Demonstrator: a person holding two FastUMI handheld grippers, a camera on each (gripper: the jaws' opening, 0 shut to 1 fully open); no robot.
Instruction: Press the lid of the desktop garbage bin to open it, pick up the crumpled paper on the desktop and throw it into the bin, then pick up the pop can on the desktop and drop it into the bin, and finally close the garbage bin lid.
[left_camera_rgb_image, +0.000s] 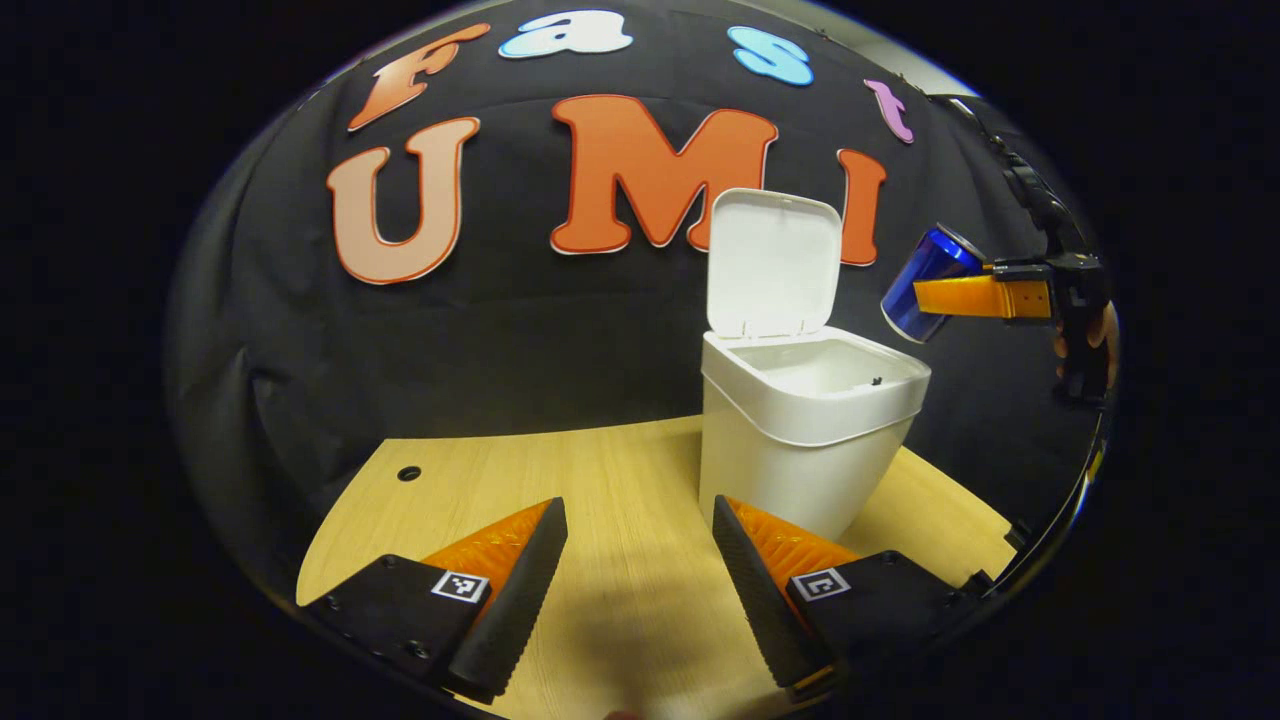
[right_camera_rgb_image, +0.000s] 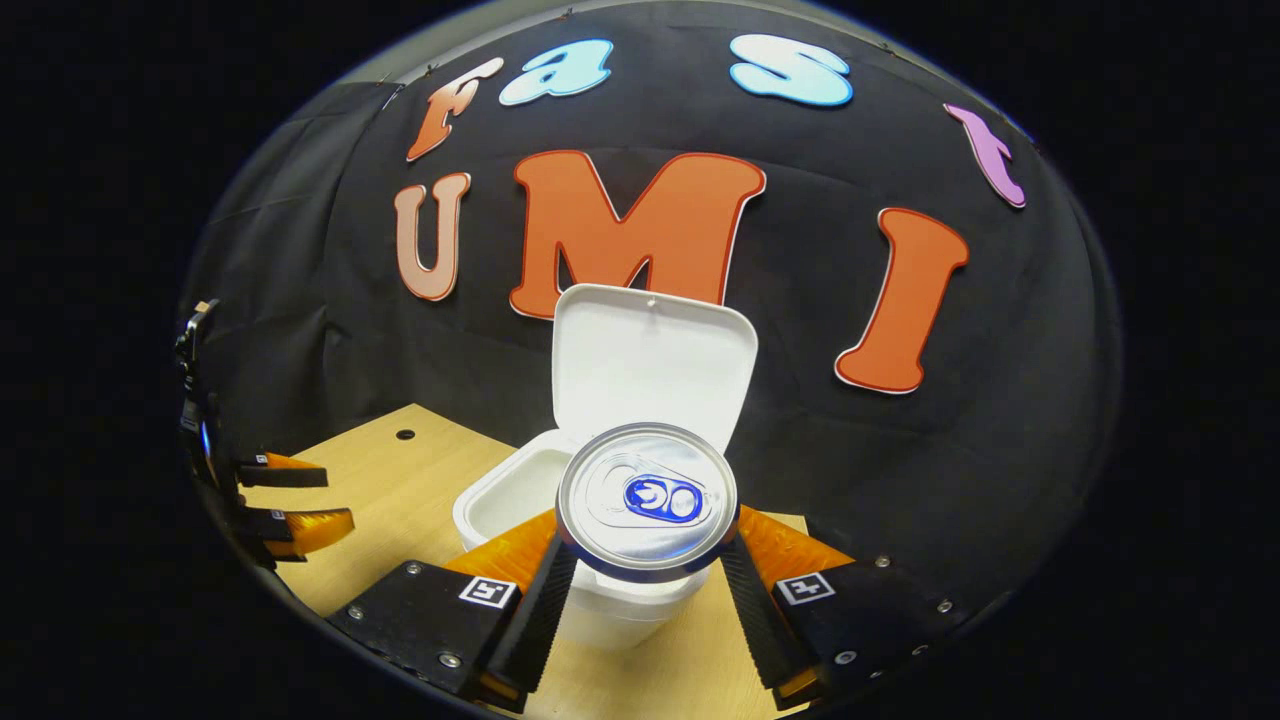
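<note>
In the right gripper view we see the right gripper (right_camera_rgb_image: 645, 580) clamped on the pop can (right_camera_rgb_image: 647, 498), both fingers pressing its sides (top facing the camera) at lower centre, above the garbage bin (right_camera_rgb_image: 500, 505), whose lid (right_camera_rgb_image: 650, 360) stands upright. In the left gripper view, the left gripper (left_camera_rgb_image: 640, 560) hangs spread wide and empty over the desktop (left_camera_rgb_image: 620, 470), with the bin right of centre.

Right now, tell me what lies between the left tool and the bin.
Only bare wooden desktop lies between the open left tool and the white bin, as the left gripper view shows.
</note>
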